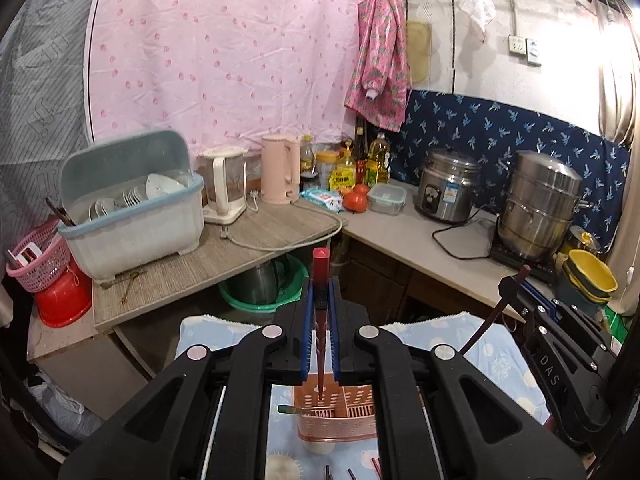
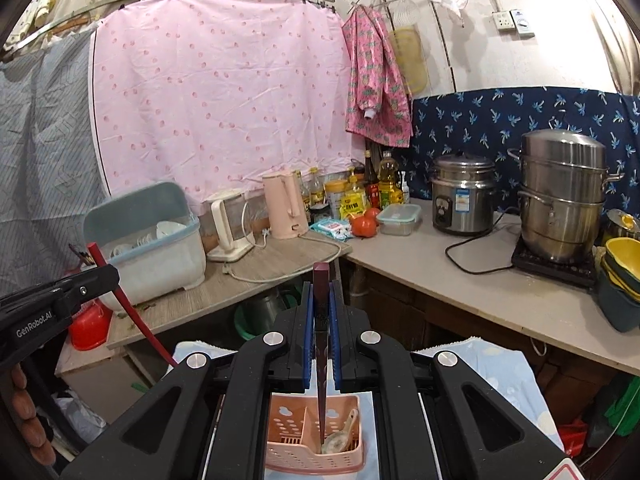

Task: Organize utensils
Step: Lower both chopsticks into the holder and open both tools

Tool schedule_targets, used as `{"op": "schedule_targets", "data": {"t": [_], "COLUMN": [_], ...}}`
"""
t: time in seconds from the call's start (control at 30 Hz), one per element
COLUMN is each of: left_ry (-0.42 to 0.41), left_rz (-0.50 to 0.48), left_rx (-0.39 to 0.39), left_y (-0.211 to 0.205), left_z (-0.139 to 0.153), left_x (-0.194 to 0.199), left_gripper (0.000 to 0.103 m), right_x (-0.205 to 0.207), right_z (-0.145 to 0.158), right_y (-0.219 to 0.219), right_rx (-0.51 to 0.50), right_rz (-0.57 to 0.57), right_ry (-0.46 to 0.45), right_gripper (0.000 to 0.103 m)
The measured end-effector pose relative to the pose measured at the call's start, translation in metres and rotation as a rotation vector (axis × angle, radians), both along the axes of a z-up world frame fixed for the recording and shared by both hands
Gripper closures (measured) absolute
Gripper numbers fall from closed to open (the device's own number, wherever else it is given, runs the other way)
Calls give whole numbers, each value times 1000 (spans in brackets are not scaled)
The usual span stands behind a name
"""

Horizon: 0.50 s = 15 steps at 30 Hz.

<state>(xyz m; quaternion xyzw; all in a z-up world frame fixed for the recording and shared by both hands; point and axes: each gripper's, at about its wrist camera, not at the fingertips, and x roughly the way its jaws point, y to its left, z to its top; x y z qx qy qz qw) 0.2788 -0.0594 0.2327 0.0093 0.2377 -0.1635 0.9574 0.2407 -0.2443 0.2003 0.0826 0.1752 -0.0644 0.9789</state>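
Note:
My left gripper (image 1: 321,288) is shut on a red chopstick (image 1: 321,258) that stands nearly upright, its lower tip over the pink utensil basket (image 1: 340,416). My right gripper (image 2: 321,292) is shut on a dark maroon chopstick (image 2: 321,276), whose tip hangs in the right compartment of the basket (image 2: 288,432), beside a spoon (image 2: 340,438). Each gripper also shows in the other's view: the right gripper (image 1: 514,284) with its dark chopstick (image 1: 490,320), and the left gripper (image 2: 106,276) with its red chopstick (image 2: 128,308). The basket stands on a light blue cloth (image 1: 500,356).
Loose chopsticks (image 1: 352,474) lie on the cloth in front of the basket. Behind it an L-shaped counter (image 2: 480,280) carries a dish box (image 1: 132,216), a pink kettle (image 1: 280,168), a rice cooker (image 2: 462,200) and a steamer pot (image 2: 560,196). A person's fingers (image 2: 24,400) show at the left.

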Motion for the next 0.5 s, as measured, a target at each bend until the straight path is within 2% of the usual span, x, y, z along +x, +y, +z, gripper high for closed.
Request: {"op": "schedule_targets", "data": {"t": [0.27, 0.3, 0.37, 0.4, 0.5], "left_ry": [75, 74, 71, 63, 51], "left_rz": [-5, 5, 17, 25, 31], "left_rx": [13, 14, 23, 24, 36], "left_y": [-6, -6, -7, -8, -8], "left_z": [-37, -40, -42, -41, -41], "left_x": [19, 19, 18, 16, 12], "left_gripper": [95, 92, 65, 61, 60], "right_x": [16, 16, 15, 12, 8], "right_z": [-39, -40, -42, -41, -37], "right_y": [0, 0, 0, 0, 2], "right_rx": [13, 13, 13, 11, 1], "right_rz": [-7, -15, -20, -26, -24], "right_ry": [78, 74, 72, 61, 53], "right_gripper": [95, 92, 71, 66, 66]}}
